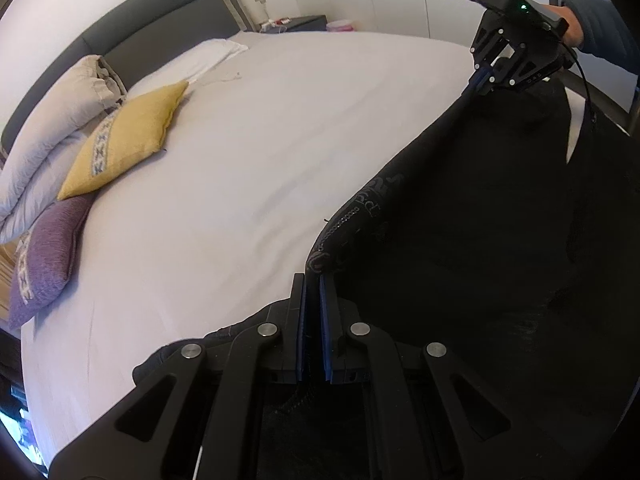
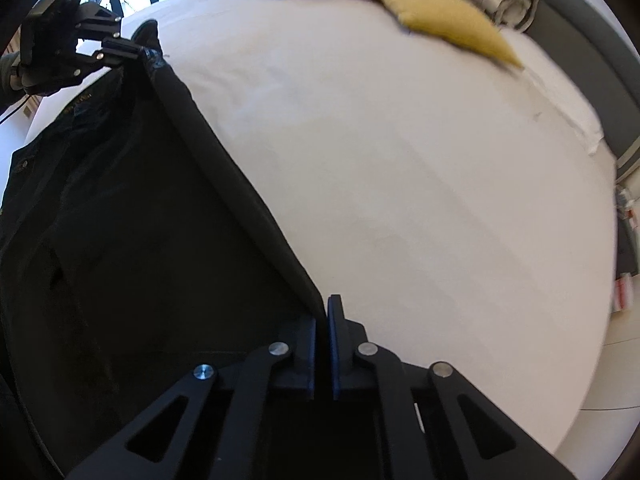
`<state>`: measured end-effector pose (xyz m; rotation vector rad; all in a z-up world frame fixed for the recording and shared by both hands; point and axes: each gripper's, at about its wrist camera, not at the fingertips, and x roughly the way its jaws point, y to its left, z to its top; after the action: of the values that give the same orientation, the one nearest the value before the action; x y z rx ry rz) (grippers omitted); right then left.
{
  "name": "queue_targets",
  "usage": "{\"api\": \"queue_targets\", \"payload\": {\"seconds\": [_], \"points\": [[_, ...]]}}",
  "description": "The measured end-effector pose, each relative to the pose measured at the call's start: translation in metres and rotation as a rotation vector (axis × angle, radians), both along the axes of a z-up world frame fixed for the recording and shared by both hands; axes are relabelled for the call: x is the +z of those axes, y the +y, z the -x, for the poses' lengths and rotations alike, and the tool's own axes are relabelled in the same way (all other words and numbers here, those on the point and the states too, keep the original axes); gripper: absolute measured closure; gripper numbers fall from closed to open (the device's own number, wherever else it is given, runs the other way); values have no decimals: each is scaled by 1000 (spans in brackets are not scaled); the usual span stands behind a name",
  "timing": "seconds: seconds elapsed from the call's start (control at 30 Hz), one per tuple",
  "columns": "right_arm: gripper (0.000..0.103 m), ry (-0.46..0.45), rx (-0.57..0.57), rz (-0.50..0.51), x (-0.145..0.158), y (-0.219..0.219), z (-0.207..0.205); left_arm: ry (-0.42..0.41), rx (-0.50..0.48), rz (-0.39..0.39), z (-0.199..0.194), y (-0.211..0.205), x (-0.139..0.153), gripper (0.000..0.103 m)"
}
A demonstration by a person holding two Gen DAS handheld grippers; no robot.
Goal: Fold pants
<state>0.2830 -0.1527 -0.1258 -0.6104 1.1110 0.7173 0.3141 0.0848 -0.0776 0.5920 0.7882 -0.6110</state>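
- The bed (image 1: 260, 152) is taking up most of both views, its white sheet lying bare and flat ahead of me; I am treating that open stretch as the landing zone, so I am keeping well short of the yellow pillow (image 1: 128, 136) and the purple pillow (image 1: 48, 248) near the headboard.
- The pants (image 1: 480, 240) are hanging as one dark sheet off the near edge of the bed, the top edge stretched in a line between my two tools and the rest draping down out of sight.
- I am judging this as the carry-over stage of a fold: to do it well I am keeping that top edge taut and level, moving both hands together toward the sheet so that the cloth lays down without a twist or a trapped wrinkle.
- The left gripper (image 1: 312, 276) is pinching the bunched end with the zipper, its jaws closed on the fabric; that thick wad may slip, so I am holding firm pressure there.
- The right gripper (image 2: 325, 300) is clamping the thinner, flatter edge, jaws closed on the cloth; I am matching its height to the other side before lowering.
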Motion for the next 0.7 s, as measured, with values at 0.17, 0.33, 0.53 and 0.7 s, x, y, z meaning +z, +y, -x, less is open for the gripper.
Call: {"api": "queue_targets", "payload": {"seconds": [0.17, 0.33, 0.53, 0.7], "points": [[98, -120, 7, 8, 41, 3, 42, -59, 14, 20, 34, 4, 31, 98], [99, -215, 30, 35, 67, 7, 103, -112, -9, 17, 93, 8, 50, 98], [99, -289, 55, 68, 70, 17, 192, -67, 26, 65, 167, 22, 40, 98], [99, -306, 60, 98, 48, 35, 259, -18, 64, 68, 220, 27, 6, 98]]}}
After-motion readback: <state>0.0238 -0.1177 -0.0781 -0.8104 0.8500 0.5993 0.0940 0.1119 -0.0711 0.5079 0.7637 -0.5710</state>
